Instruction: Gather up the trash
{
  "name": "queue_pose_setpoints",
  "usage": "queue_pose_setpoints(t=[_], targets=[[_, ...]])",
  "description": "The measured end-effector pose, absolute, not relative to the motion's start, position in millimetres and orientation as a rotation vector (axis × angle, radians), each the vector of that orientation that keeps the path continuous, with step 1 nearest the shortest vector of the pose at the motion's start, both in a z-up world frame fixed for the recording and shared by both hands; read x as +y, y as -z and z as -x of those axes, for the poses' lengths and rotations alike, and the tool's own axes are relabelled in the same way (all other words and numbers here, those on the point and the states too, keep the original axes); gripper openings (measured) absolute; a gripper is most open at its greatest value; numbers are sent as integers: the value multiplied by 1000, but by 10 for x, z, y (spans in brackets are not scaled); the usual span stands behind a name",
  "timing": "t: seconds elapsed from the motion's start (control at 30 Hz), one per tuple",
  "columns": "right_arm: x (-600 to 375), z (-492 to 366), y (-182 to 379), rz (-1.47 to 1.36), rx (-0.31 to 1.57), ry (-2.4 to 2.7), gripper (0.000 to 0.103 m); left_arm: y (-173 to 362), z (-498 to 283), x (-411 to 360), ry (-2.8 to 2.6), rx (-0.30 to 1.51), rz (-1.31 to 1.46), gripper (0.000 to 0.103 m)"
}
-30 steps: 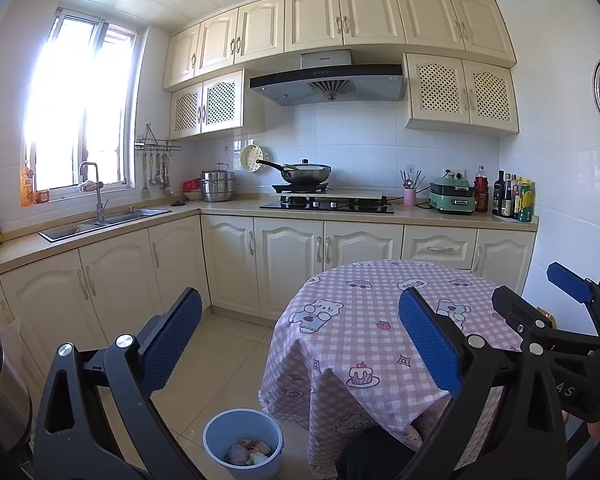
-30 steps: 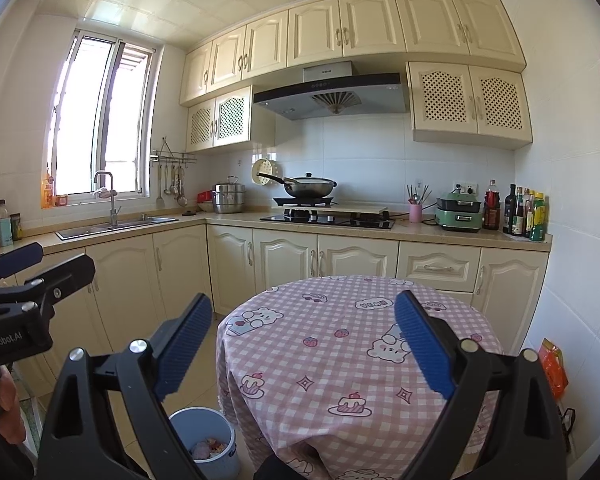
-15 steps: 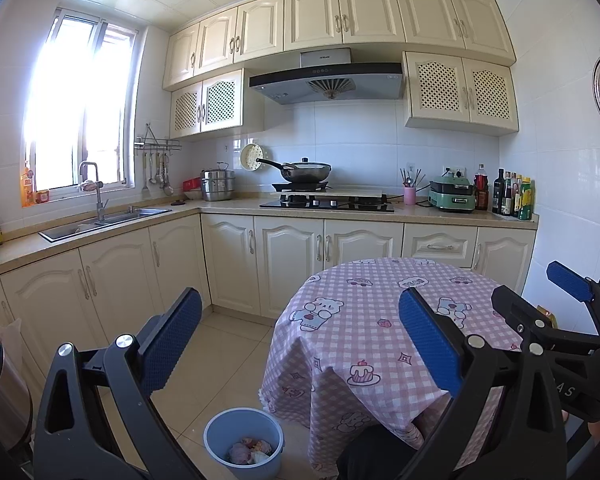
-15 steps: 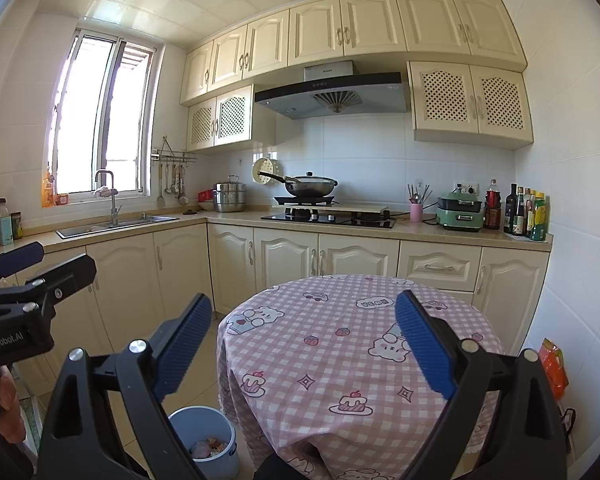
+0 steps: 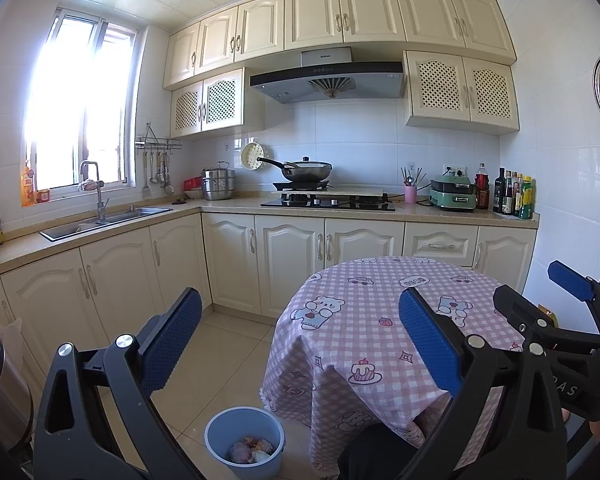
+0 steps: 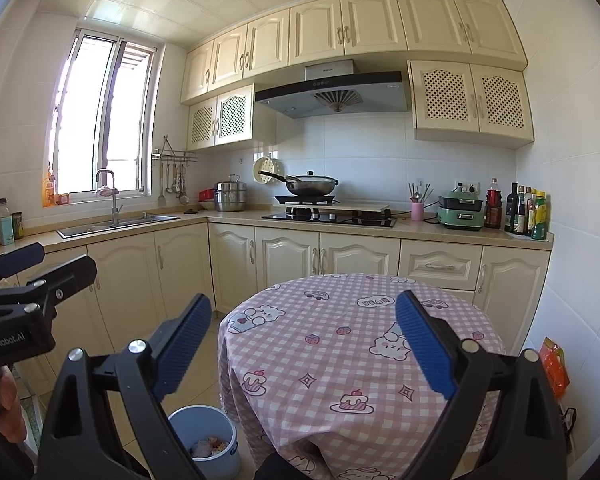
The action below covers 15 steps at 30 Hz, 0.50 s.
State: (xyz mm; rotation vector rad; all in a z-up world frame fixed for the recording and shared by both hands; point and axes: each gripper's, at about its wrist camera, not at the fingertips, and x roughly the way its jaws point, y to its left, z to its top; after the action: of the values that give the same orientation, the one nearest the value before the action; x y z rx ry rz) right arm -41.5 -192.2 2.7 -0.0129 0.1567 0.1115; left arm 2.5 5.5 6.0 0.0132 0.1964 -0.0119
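Hovering side by side above a round table (image 6: 340, 360) in a pink checked cloth, the left gripper (image 5: 300, 340) and right gripper (image 6: 304, 344) are both gaping wide, gripping nothing. Crumpled trash (image 5: 250, 450) is sitting inside a blue bin (image 5: 220, 438) on the floor beside the table.

"GenRobot.AI" stands in white on the left gripper (image 6: 10, 304) body.
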Motion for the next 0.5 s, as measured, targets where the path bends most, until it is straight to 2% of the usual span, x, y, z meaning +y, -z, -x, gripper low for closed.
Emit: queue_pose_setpoints(t=[0.5], targets=[[-1929, 419, -30, 12, 160, -114, 92, -55, -26, 60, 12, 197, -14, 95]])
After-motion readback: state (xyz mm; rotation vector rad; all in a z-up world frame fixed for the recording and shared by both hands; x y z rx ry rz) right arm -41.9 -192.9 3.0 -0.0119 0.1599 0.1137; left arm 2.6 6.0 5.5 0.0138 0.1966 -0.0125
